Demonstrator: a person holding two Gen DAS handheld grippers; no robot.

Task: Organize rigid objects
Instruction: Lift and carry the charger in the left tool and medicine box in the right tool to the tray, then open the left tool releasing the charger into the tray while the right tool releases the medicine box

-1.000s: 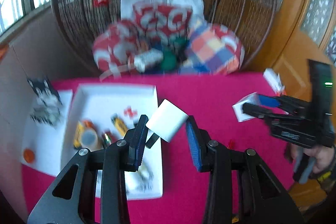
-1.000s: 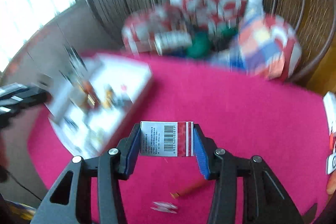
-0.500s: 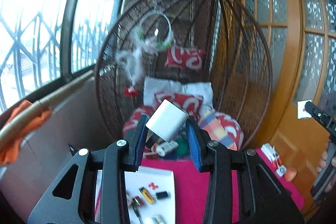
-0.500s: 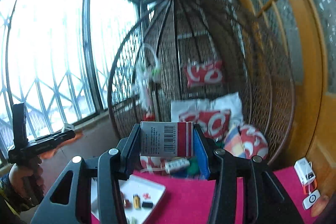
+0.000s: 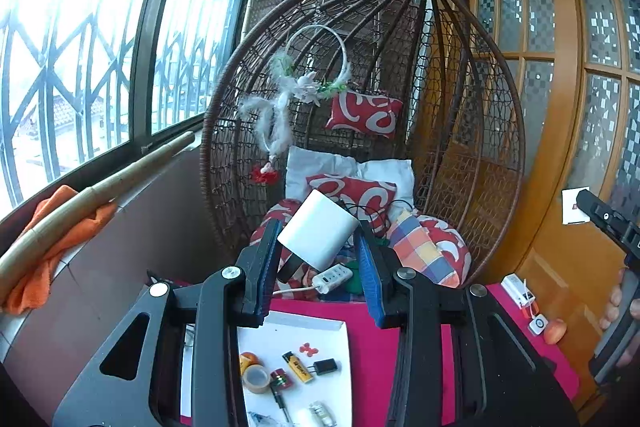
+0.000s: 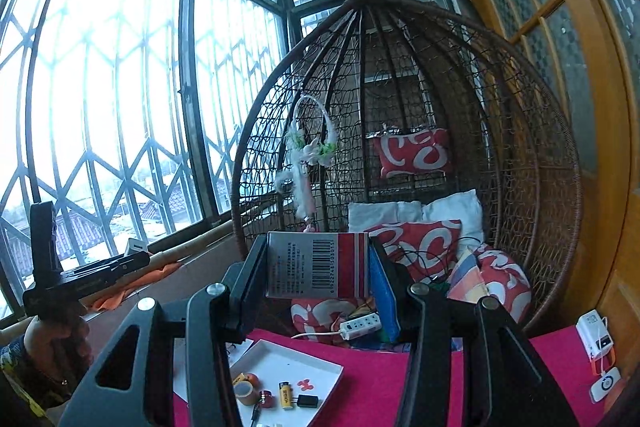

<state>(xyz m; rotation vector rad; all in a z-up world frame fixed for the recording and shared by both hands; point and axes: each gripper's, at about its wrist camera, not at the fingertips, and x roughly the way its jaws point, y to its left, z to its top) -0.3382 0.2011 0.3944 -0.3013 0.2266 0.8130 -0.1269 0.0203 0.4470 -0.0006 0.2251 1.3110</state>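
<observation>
**Both items lifted, tray waiting below**

You are mid-carry. Your left hand-held gripper [image 5: 318,259] is clamped on a white charger block [image 5: 318,229], which sits tilted between the blue pads near the centre of the left wrist view, a dark plug end poking out at its lower left. Your right hand-held gripper [image 6: 318,267] is clamped on a small box [image 6: 318,265] with a barcode and a red stripe, held squarely across the jaws in the middle of the right wrist view. Both point out toward the wicker hanging chair [image 5: 400,107], well above the pink bench [image 5: 364,347].

The white tray [image 5: 320,327], at the lower centre of the left wrist view, already carries a tape roll [image 5: 256,379], a yellow lighter [image 5: 298,367] and other small pieces. The placing step looks like what comes next: you would need to tip each hand-held gripper down, pick a bare patch of tray clear of the small things, lower until the item rests, then part the jaws. The tilted charger may roll once released, so set it down flat.
</observation>
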